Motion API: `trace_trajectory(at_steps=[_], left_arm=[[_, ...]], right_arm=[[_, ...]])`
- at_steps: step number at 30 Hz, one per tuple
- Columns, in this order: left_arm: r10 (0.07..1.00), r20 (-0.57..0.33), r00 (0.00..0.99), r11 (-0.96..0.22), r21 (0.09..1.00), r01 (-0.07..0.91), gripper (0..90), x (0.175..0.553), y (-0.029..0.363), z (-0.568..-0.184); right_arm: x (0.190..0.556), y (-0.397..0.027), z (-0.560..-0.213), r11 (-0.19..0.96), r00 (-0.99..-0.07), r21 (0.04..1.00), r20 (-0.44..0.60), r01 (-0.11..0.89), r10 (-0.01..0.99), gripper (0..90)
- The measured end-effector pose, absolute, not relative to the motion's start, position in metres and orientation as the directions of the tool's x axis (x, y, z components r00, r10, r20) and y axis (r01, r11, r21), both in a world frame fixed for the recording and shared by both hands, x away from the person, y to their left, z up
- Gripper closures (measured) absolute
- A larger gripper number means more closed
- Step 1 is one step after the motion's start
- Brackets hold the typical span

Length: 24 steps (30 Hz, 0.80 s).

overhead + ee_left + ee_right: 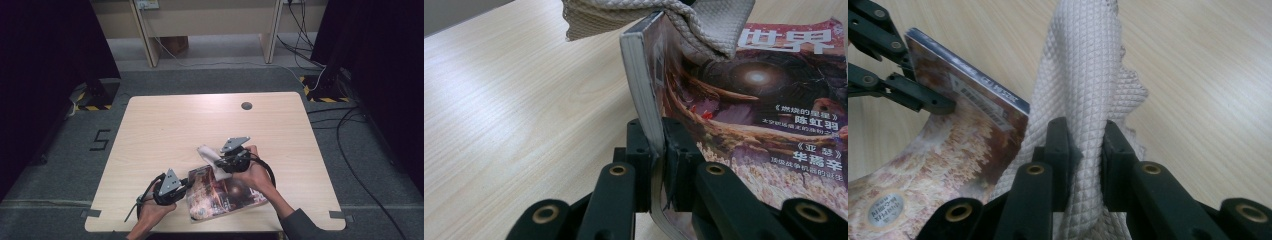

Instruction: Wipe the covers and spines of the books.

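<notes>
My left gripper [186,186] sits low and left of centre in the high view, clamped on the spine edge of the glossy reddish-brown magazine [225,195], which lies near the table's near edge with that side lifted. My right gripper [216,163], just above it, pinches the beige quilted cloth [209,156] that drapes onto the magazine's upper corner. The pale wooden table [170,125] lies bare across the upper half, with a dark round cable hole [246,105] toward its far edge.
</notes>
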<state>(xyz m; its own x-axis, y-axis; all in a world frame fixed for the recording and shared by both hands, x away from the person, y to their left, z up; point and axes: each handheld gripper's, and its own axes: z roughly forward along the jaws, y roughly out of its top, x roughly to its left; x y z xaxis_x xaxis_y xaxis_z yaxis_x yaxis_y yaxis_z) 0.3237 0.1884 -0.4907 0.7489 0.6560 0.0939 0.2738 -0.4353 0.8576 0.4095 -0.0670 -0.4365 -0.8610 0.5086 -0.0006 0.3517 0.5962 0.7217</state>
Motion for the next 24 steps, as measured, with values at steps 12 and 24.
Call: trace_trajectory(at_steps=[12,24], left_arm=[[0.661,0.096,0.745,-0.434,0.858,0.275,82.3,0.324,0.188,-0.491],[0.663,0.102,0.742,-0.434,0.86,0.27,82.0,0.323,0.187,-0.49]], right_arm=[[0.414,-0.071,-0.438,0.612,-0.848,0.701,-0.019,0.367,0.53,78.1],[0.397,-0.038,-0.426,0.61,-0.896,0.732,0.002,0.304,0.444,77.8]])
